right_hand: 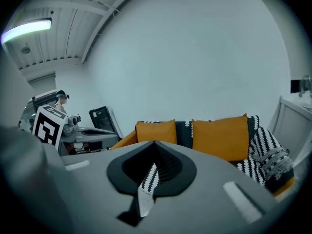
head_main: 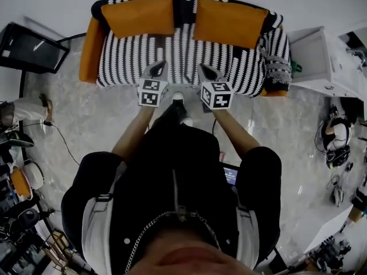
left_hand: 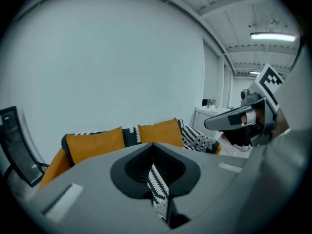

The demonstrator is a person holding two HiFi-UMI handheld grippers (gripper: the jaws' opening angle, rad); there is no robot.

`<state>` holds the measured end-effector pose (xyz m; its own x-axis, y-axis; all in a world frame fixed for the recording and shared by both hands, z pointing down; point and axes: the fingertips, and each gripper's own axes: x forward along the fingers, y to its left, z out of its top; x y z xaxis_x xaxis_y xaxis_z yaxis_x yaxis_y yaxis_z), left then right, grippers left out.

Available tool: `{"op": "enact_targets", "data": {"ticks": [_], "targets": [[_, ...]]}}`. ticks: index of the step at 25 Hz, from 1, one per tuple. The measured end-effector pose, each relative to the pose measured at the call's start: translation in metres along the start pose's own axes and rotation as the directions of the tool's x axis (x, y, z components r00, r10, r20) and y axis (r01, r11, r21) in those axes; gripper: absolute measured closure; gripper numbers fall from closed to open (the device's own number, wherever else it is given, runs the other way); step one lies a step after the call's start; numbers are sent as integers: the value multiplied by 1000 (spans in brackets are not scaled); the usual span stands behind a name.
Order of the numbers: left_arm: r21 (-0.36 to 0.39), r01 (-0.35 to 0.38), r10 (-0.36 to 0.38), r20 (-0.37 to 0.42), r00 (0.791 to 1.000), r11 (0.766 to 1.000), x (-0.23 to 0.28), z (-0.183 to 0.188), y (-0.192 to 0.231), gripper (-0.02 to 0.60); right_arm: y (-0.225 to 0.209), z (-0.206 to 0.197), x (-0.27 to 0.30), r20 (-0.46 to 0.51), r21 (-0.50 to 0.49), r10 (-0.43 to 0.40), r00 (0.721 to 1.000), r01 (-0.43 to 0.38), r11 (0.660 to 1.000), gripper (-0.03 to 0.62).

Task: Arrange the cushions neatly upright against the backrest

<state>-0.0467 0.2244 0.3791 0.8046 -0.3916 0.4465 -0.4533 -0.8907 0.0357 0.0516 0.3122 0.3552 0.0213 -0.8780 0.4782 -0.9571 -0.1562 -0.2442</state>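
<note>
Cushions (head_main: 137,16), 2 orange ones, stand up against the backrest (head_main: 183,3) of the striped sofa (head_main: 183,56). The left tool (head_main: 159,69) and the right tool (head_main: 209,71) are both squeezed shut and hold nothing, just in front of the seat. The right cushion (head_main: 229,22) looks a bit crooked, so a bump from a tool could make it flop forward.

Left cushion (head_main: 137,16) and right cushion (head_main: 229,22) stand apart on the sofa (head_main: 183,56) against its backrest (head_main: 184,4).
</note>
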Motion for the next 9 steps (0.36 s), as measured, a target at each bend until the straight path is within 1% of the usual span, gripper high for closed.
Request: {"op": "enact_targets", "data": {"ticks": [4,9], "targets": [[-2,-9,9,4,1000,1000,-11,1,-3,572,12,-5,-5,11,-13,9,1000,-9,1000,592],[8,-9,8,22,1000,1000,-24,-15,-8,572,27,-23,-15,8,-15,12,1000,-11,1000,592]]}}
